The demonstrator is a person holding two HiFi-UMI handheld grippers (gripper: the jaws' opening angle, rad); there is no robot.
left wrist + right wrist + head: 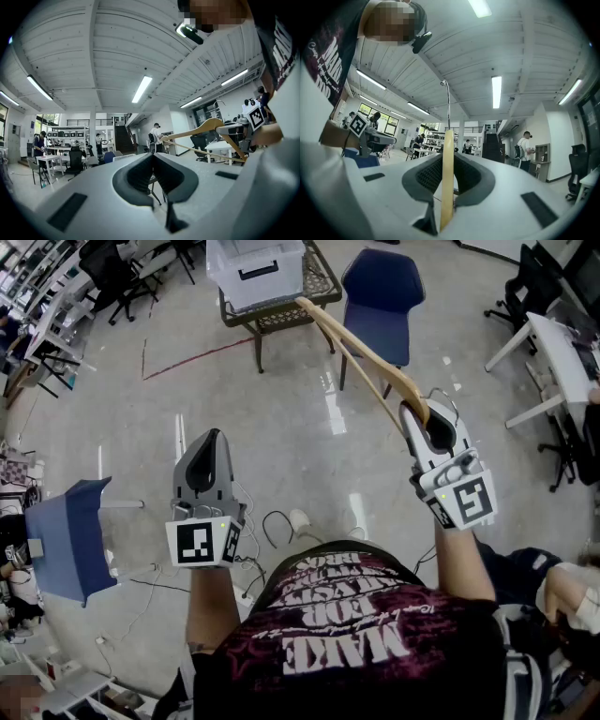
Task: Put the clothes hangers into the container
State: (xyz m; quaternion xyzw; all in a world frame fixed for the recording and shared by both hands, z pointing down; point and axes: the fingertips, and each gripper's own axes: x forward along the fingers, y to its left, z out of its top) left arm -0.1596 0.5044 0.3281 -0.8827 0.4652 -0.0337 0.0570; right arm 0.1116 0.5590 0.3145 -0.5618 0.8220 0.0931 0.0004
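A wooden clothes hanger (361, 352) with a metal hook (448, 101) is held in the air in front of me. My right gripper (419, 411) is shut on one end of it, and the wood (447, 178) stands upright between the pads. The hanger's far end reaches toward a clear plastic container (255, 268) on a small metal table (323, 282). My left gripper (212, 437) hangs level to the left, shut with nothing between its jaws. In the left gripper view the hanger (206, 129) and the right gripper (236, 129) show at the right.
A dark blue chair (380, 292) stands right of the metal table. A blue chair (67, 540) is at my left, white desks (562, 362) at the right. Cables (272, 521) lie on the shiny floor by my feet. People stand farther off in the room.
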